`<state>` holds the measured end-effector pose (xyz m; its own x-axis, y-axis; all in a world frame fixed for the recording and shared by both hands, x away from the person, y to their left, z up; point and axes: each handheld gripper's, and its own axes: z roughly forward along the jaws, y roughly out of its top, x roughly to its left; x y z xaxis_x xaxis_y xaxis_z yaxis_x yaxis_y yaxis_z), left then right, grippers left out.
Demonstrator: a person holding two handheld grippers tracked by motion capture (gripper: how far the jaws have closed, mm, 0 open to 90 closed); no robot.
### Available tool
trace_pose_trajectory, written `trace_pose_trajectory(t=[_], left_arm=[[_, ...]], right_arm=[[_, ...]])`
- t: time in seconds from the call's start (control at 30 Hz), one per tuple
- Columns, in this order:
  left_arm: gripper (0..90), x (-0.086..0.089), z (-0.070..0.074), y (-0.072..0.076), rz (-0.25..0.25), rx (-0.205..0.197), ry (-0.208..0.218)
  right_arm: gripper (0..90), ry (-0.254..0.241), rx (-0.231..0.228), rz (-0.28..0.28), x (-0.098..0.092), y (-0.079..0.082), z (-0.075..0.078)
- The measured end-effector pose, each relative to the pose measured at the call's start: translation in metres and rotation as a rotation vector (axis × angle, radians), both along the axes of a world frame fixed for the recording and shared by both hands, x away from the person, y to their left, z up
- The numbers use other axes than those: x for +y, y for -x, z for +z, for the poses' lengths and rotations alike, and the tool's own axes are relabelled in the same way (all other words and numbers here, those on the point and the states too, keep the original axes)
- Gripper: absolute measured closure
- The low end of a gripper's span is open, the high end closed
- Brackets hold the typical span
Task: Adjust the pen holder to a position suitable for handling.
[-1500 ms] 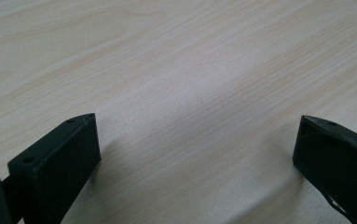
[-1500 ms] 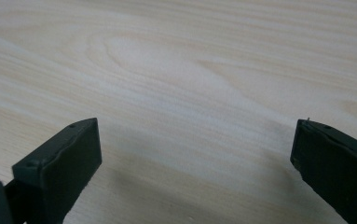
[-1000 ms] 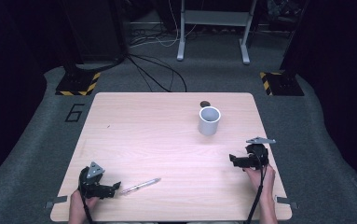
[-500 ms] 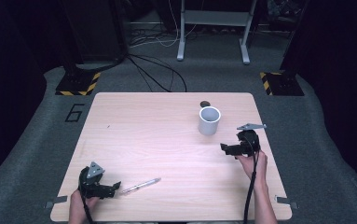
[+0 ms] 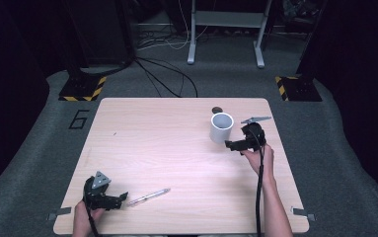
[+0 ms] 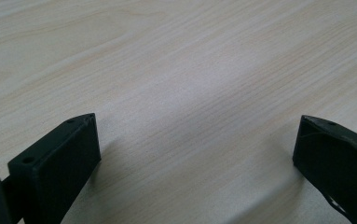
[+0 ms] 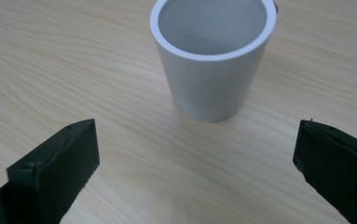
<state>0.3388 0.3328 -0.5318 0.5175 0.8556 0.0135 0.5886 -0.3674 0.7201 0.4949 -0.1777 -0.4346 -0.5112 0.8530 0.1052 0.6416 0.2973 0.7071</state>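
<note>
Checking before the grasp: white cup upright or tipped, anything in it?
Upright and empty: the white cup stands on its base, rim up, bare inner wall visible. The open right gripper faces it, not touching.

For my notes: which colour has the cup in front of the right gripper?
The cup is plain white, clearest in the right gripper view.

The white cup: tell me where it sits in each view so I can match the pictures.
High view: the white cup stands upright on the far right part of the table, just left of the right gripper.
Left gripper view: not in it; bare table wood between the open jaws.
Right gripper view: the cup stands top centre, beyond the open jaws, untouched.
Shared landmark: the pale wood grain of the table.
</note>
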Motion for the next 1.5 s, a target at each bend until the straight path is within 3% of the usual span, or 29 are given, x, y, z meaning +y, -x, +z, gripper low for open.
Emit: trace_pose_trajectory(t=[0.23, 0.33, 0.4, 0.47, 0.6, 0.73, 0.9, 1.2, 1.37, 1.5], left_arm=[[0.6, 0.0, 0.0, 0.0, 0.0, 0.0, 0.0], [0.6, 0.0, 0.0, 0.0, 0.0, 0.0, 0.0], [0.6, 0.0, 0.0, 0.0, 0.0, 0.001, 0.0], [0.6, 0.0, 0.0, 0.0, 0.001, -0.002, 0.003], [0.7, 0.0, 0.0, 0.0, 0.001, -0.003, 0.004], [0.7, 0.0, -0.001, 0.0, 0.006, -0.005, 0.01], [0.7, 0.0, 0.0, 0.0, 0.003, -0.004, 0.006], [0.7, 0.0, 0.0, 0.0, 0.005, -0.007, 0.006], [0.7, 0.0, 0.0, 0.0, 0.002, -0.008, 0.001], [0.7, 0.0, 0.0, 0.0, 0.0, -0.005, -0.004]], right_arm=[[0.0, 0.013, 0.001, 0.003, 0.006, -0.02, 0.006], [0.0, 0.02, 0.025, 0.008, 0.01, -0.03, 0.007], [0.0, 0.036, 0.013, -0.004, 0.015, -0.035, 0.008], [0.0, 0.041, 0.032, -0.001, 0.018, -0.04, 0.007], [0.0, 0.072, 0.017, 0.001, 0.026, -0.051, 0.006], [0.0, 0.066, 0.032, 0.008, 0.031, -0.063, 0.004], [0.0, 0.104, 0.048, 0.01, 0.042, -0.075, -0.004], [0.7, 0.142, 0.05, -0.02, 0.05, -0.089, -0.012], [4.6, 0.129, 0.063, -0.012, 0.052, -0.092, -0.018], [5.2, 0.131, 0.049, -0.015, 0.052, -0.093, -0.019]])
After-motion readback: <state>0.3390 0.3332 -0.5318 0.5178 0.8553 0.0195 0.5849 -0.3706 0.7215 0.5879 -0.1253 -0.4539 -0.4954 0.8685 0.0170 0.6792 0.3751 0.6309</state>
